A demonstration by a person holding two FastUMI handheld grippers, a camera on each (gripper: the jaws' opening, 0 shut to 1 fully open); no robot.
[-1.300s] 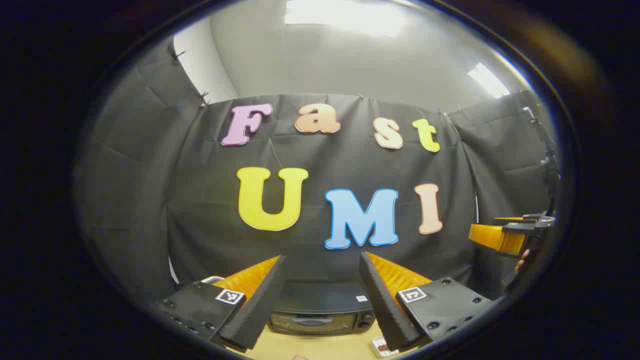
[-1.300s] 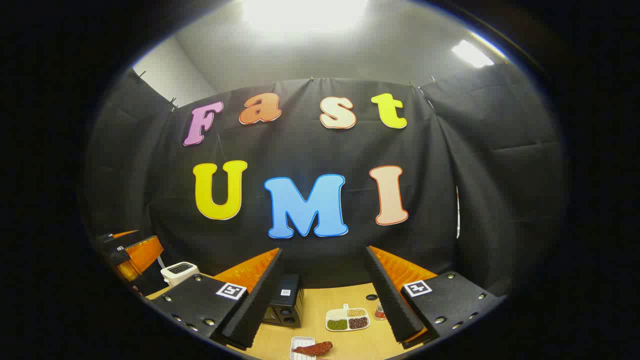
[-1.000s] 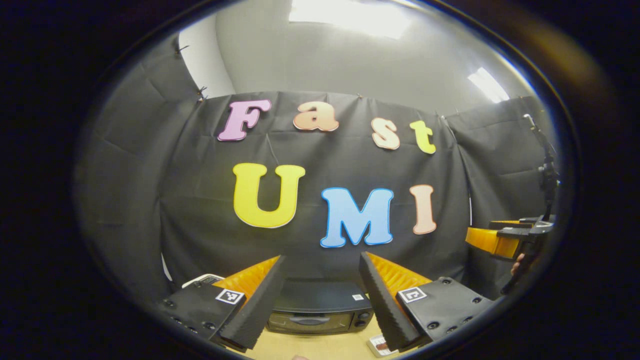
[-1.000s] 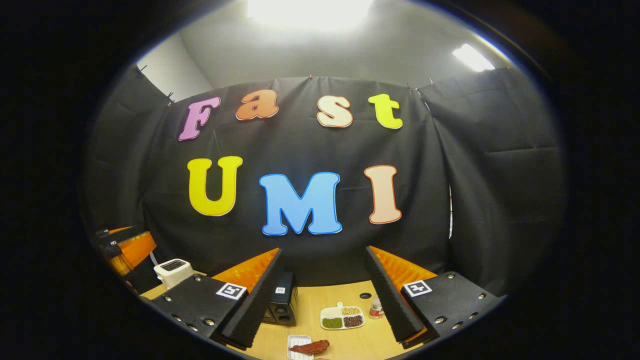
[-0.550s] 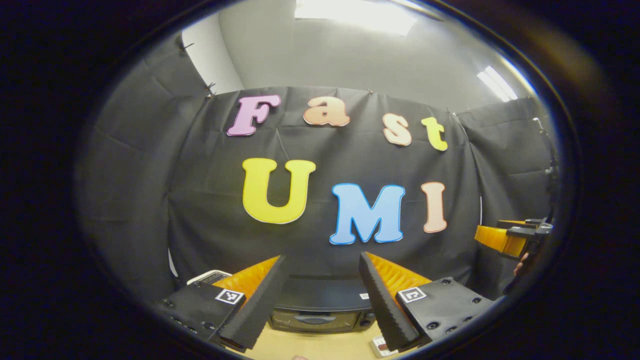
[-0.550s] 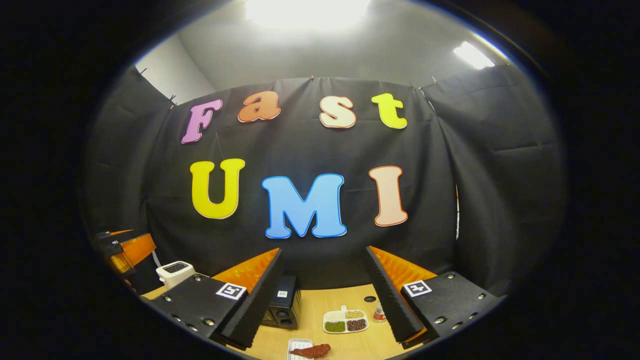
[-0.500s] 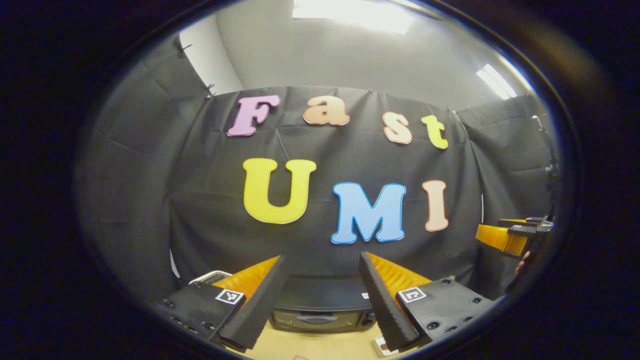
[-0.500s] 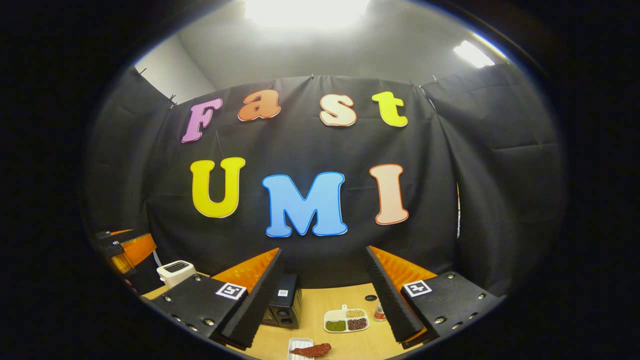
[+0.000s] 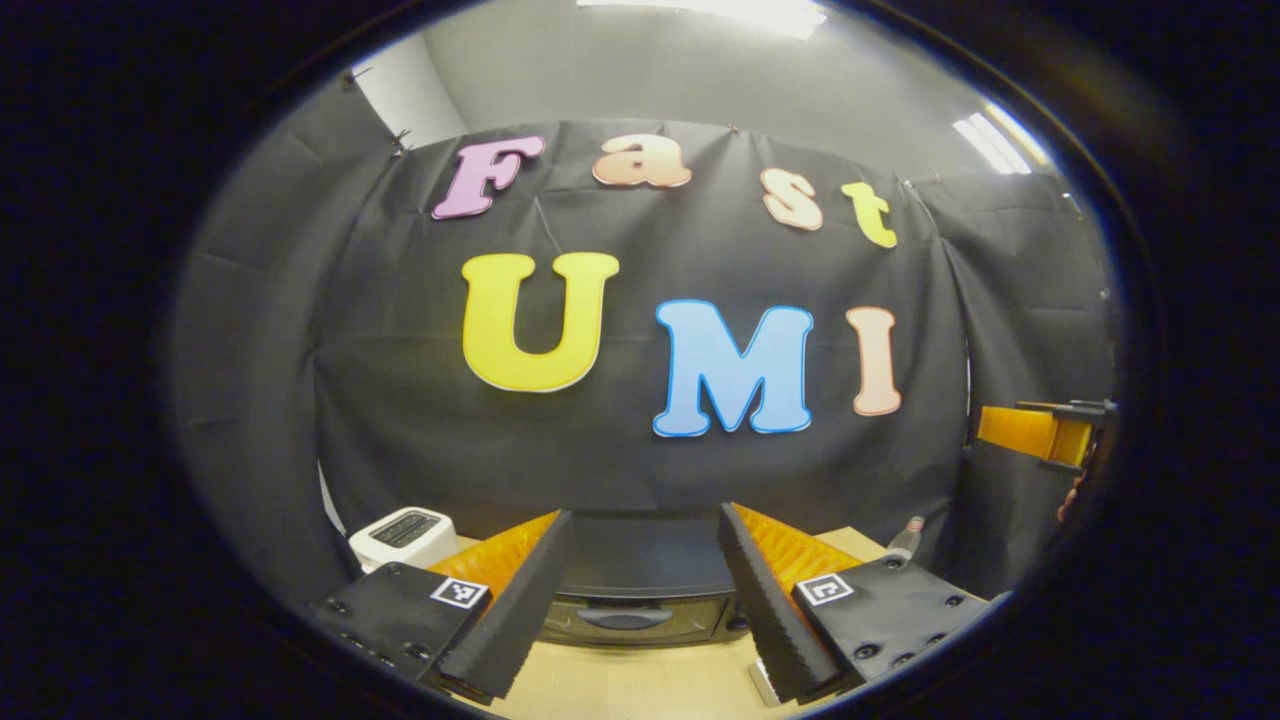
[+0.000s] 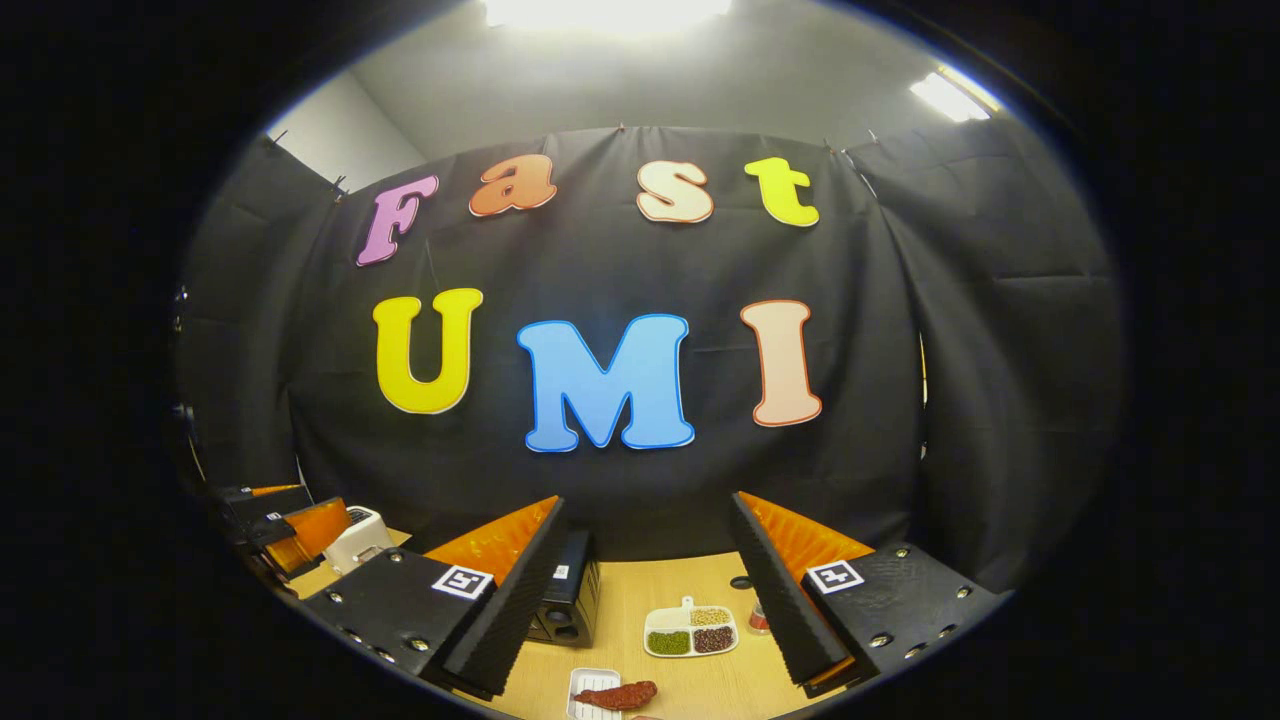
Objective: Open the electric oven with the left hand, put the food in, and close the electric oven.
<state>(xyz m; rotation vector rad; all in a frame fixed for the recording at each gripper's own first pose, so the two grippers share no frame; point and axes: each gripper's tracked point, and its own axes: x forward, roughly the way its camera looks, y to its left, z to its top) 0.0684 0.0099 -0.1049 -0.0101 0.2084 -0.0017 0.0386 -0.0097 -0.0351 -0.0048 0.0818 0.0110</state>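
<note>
Your left tool point(image 9: 640, 600) is held above the counter point(image 9: 640, 685) with its fingers spread wide and nothing between them. The oven point(image 9: 640, 600) sits straight ahead of it and lower down, framed between the two fingers, its door closed and the handle point(image 9: 618, 617) facing you. A white toaster point(image 9: 403, 533) stands to the left of that tool, beside the oven. Far off to its right you can see the other tool point(image 9: 1040, 435), held up in the air.

Your right tool point(image 10: 640, 610) is also wide open and grips nothing. From it, the oven point(image 10: 568, 600) lies ahead and to the left, partly behind the left finger. The food point(image 10: 615, 694), a reddish-brown piece on a small white tray point(image 10: 590, 692), lies on the counter just below and between the fingers, near their tips. A divided dish of beans point(image 10: 690, 631) sits a little farther ahead, and a small bottle point(image 10: 760, 620) just beside the right finger.
</note>
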